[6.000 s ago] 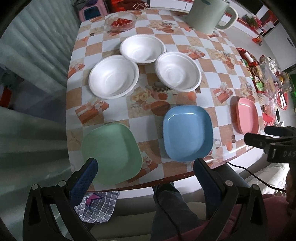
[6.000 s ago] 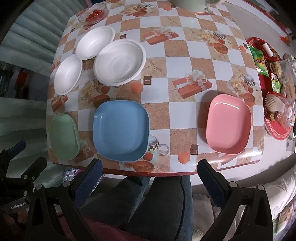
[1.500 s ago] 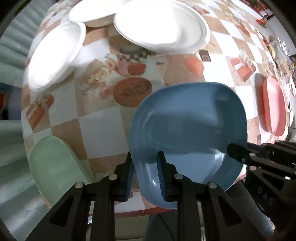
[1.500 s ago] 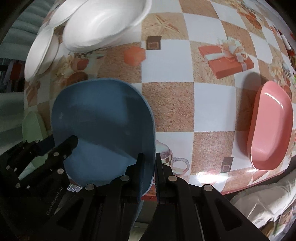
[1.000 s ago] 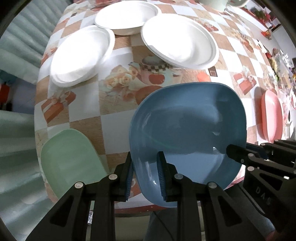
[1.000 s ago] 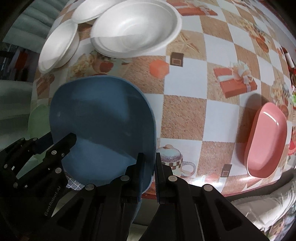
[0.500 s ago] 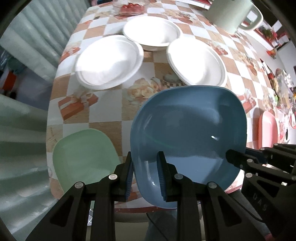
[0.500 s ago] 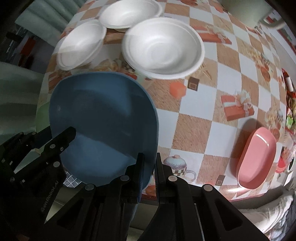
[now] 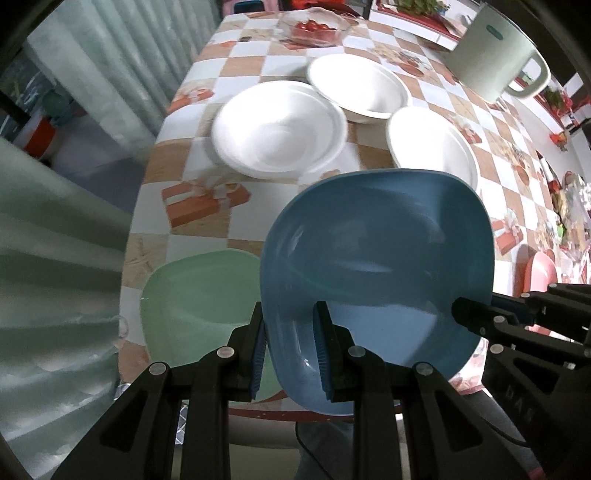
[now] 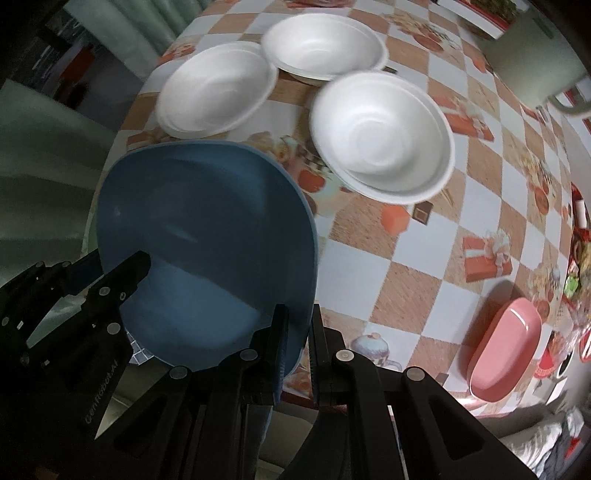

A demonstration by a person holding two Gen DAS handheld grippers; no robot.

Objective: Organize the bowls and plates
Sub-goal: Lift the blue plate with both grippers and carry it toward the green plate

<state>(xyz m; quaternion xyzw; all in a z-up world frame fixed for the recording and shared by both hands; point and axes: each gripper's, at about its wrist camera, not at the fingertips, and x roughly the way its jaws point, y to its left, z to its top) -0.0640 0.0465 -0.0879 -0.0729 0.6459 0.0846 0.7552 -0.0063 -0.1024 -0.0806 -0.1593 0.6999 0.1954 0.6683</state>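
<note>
The left gripper [image 9: 290,345] and the right gripper [image 10: 298,345] each clamp opposite rims of the blue plate [image 9: 376,266], holding it above the table [image 9: 192,206], beside the green plate [image 9: 199,295]. Three white bowls [image 9: 279,129] sit beyond. A glass dish [image 9: 314,27] contains tomatoes.

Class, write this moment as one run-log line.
blue plate: lifted | left gripper: shut on rim | right gripper: shut on rim | green plate: on table

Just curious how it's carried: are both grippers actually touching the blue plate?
Touching. In the left wrist view the left gripper clamps the blue plate at its rim; in the right wrist view the right gripper pinches the opposite rim.
</note>
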